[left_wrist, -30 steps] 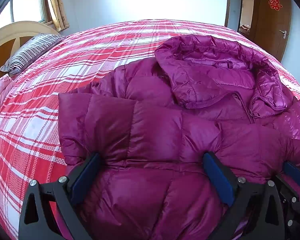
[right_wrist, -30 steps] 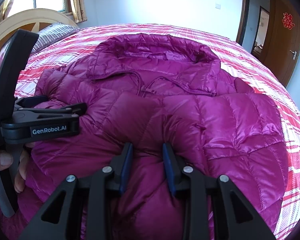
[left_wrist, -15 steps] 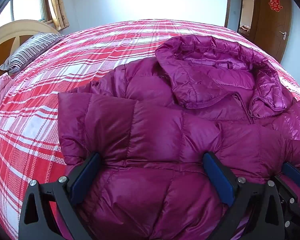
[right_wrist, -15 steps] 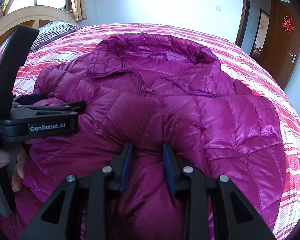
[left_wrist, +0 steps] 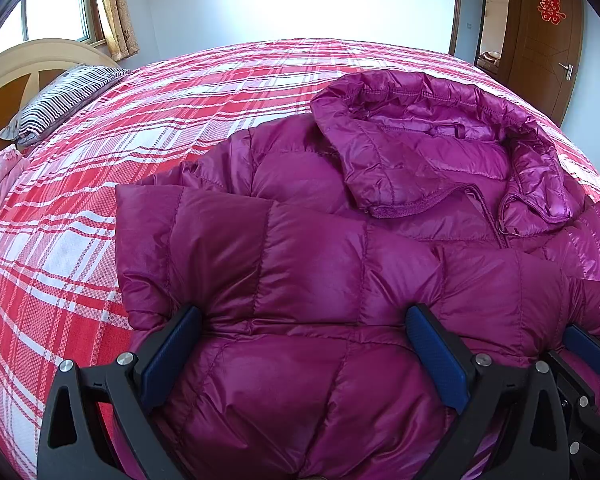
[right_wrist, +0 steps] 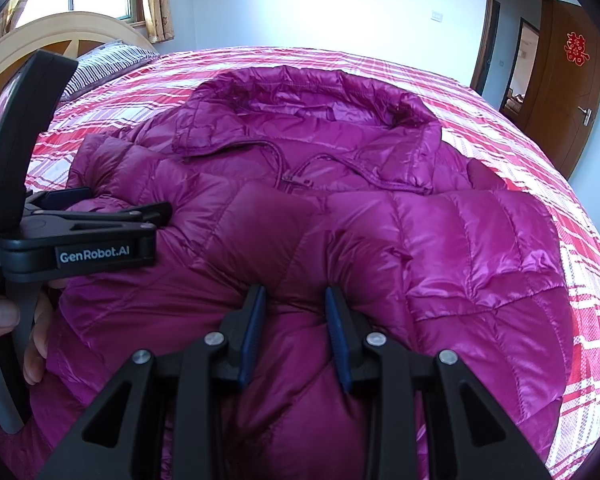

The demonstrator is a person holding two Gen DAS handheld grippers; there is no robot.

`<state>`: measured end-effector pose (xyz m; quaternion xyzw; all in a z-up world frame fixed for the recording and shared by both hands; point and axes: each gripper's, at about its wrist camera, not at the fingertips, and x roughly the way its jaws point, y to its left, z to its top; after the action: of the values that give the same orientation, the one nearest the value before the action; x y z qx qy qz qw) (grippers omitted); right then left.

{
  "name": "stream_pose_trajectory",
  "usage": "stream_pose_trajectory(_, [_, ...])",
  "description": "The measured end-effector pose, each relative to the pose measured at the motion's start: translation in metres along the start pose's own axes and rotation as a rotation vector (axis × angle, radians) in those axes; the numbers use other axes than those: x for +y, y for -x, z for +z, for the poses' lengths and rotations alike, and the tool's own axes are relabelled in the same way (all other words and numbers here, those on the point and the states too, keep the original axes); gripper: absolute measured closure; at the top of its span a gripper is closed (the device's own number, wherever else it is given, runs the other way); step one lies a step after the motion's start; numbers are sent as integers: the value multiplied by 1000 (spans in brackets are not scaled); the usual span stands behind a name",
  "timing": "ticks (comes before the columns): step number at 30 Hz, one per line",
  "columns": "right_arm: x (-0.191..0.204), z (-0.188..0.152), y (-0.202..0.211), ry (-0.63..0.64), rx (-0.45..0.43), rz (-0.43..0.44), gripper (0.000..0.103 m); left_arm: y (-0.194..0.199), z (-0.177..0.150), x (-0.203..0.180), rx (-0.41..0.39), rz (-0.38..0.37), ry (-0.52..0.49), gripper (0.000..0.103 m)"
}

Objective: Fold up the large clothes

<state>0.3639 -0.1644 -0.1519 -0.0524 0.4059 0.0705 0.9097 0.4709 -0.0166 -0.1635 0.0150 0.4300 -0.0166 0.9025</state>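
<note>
Nearest the lenses, both tools are sitting on the near fold of the magenta down jacket point(right_wrist: 380, 240), which is lying spread on the red plaid bedspread point(left_wrist: 80, 240) with its hood point(left_wrist: 420, 148) pointing toward the far wall. The right gripper point(right_wrist: 294, 320) is pinching a ridge of quilted fabric, its blue pads pressing into the puff from both sides. The left gripper point(left_wrist: 300, 344) is standing wide, its jaws straddling a broad stretch of the fold; the fabric is bulging up between them, but whether the pads are actually biting or merely resting against it is hard to say from this angle, so I am reading it as open. A hand point(right_wrist: 8, 320) is wrapping the left tool's handle.

The jacket is looking light, soft and springy, with a shiny shell that is probably slippery; a pinch on a puffy panel is likely squeezing air and may slide off. A stitched seam or the hem edge would be giving a firmer hold, and both layers of the fold want catching together.

Farther off, a striped pillow point(left_wrist: 56, 100) is lying by the headboard, and a wooden door point(left_wrist: 540, 48) is standing ajar.

Against the earlier frames, nothing is changing: both tools are keeping their places and the right jaws are holding the same gap.
</note>
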Motion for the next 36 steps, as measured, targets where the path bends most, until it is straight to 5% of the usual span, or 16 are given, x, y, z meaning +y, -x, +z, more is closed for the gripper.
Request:
stream_pose_trajectory(10, [5, 0, 0, 15, 5, -11, 69, 1, -1, 3, -7, -10, 8, 1])
stream_pose_trajectory(16, [-33, 22, 12, -67, 40, 205, 67, 3, -2, 3, -12, -16, 12, 1])
stream_pose_trajectory(17, [-43, 33, 19, -79, 12, 205, 66, 3, -2, 3, -12, -17, 13, 1])
stream_pose_trajectory(19, [-58, 61, 29, -57, -54, 158, 44, 3, -2, 3, -13, -17, 12, 1])
stream_pose_trajectory(21, [-72, 93, 22, -23, -78, 102, 37, 3, -3, 5, -14, -19, 13, 1])
stream_pose_trajectory(30, [-75, 179, -76, 233, 171, 143, 39, 3, -3, 7, -17, -25, 18, 1])
stream_pose_trajectory(32, [-72, 183, -97, 305, 226, 117, 52, 3, -3, 6, -17, -24, 17, 1])
stream_pose_trajectory(33, [-71, 186, -103, 339, 234, 83, 76, 3, -4, 7, -18, -24, 17, 1])
stream_pose_trajectory(34, [-71, 190, -106, 354, 249, 85, 87, 3, -4, 7, -18, -25, 18, 1])
stream_pose_trajectory(36, [-69, 192, -99, 393, 226, 77, 91, 3, -4, 6, -18, -25, 18, 1])
